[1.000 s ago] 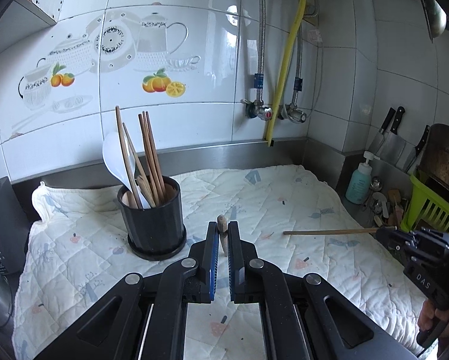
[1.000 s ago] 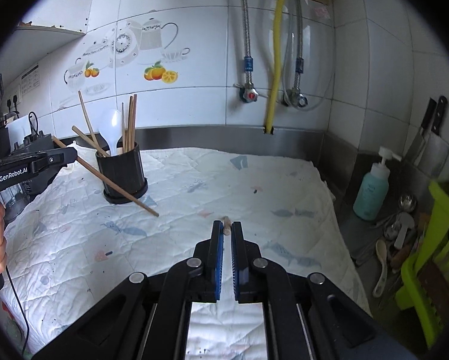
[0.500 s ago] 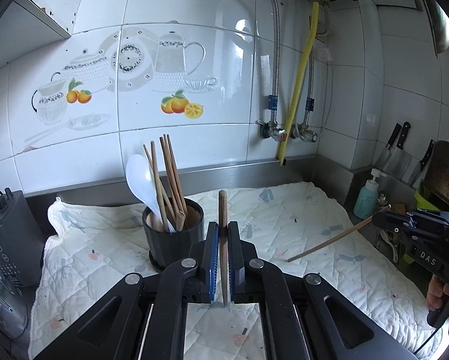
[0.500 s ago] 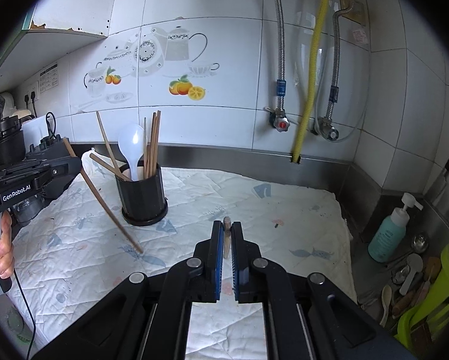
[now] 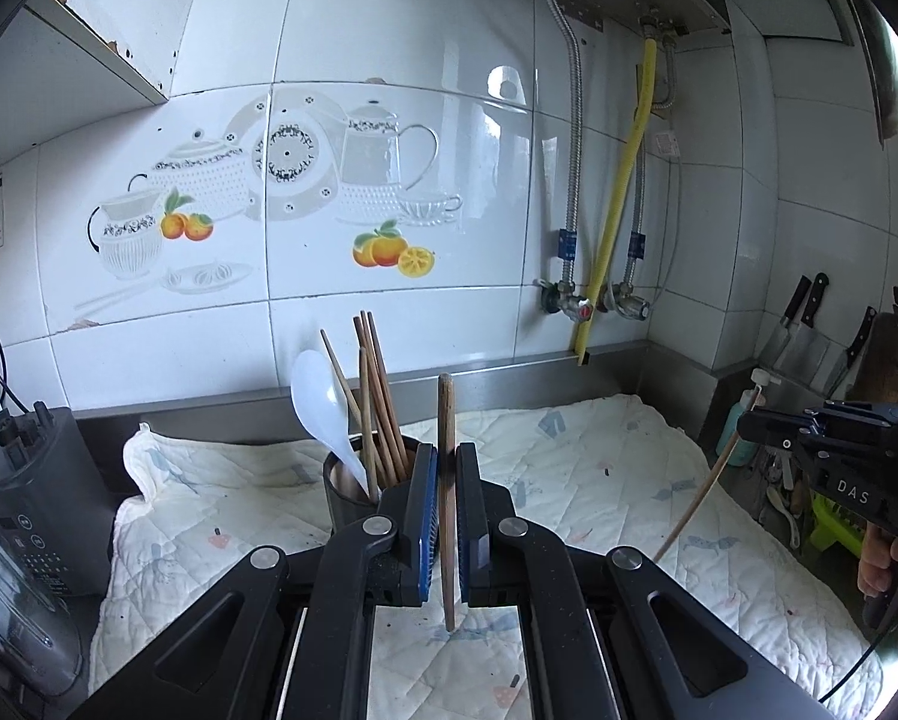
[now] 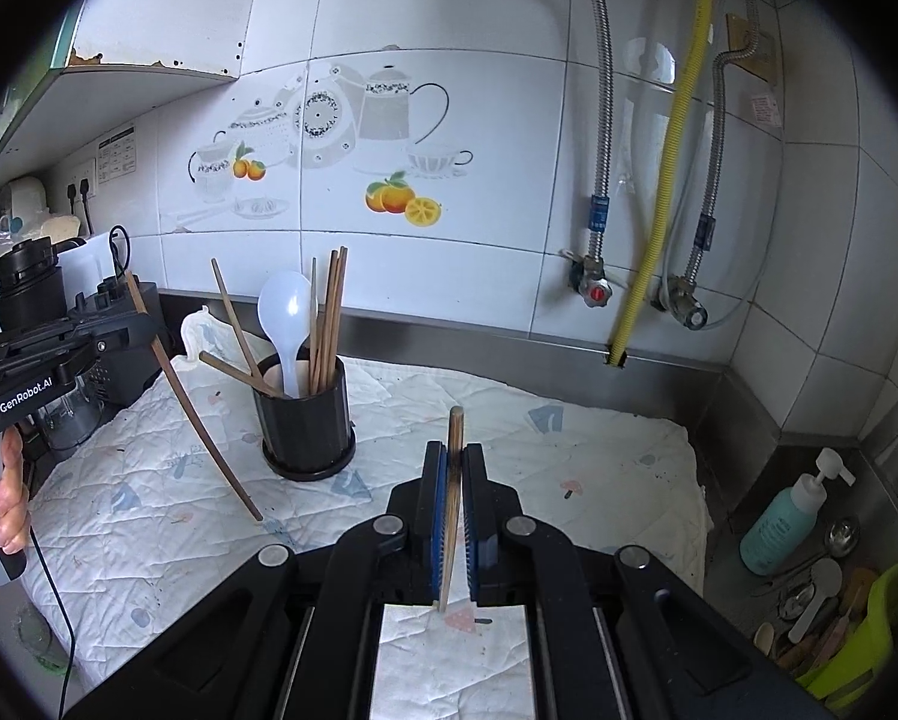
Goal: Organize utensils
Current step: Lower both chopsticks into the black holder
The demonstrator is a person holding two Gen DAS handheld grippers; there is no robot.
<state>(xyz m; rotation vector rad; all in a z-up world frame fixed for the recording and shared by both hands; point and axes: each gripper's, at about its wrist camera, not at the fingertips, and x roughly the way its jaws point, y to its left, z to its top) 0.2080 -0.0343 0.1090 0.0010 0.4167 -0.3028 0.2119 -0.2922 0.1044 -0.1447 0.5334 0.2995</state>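
A black utensil cup (image 6: 306, 420) stands on the quilted mat (image 6: 568, 456), holding several wooden chopsticks (image 6: 329, 312) and a white spoon (image 6: 285, 312); the left wrist view shows the cup (image 5: 344, 489) just beyond my left gripper. My left gripper (image 5: 443, 468) is shut on one wooden chopstick (image 5: 447, 420) that stands nearly upright, tip hanging over the mat. My right gripper (image 6: 453, 468) is shut on another chopstick (image 6: 454, 438), also near upright. In the right wrist view the left gripper (image 6: 110, 336) holds its chopstick (image 6: 197, 414) slanted, left of the cup.
A dark appliance (image 5: 23, 498) stands at the mat's left edge. Pipes and a yellow hose (image 5: 613, 228) run down the tiled wall. To the right are a soap bottle (image 6: 787, 513), knives (image 5: 802, 330) and a green rack (image 6: 868, 624) with loose utensils.
Both grippers have risen, and their chopsticks have swung from lying flat towards upright. The cup now sits lower and closer in both views.
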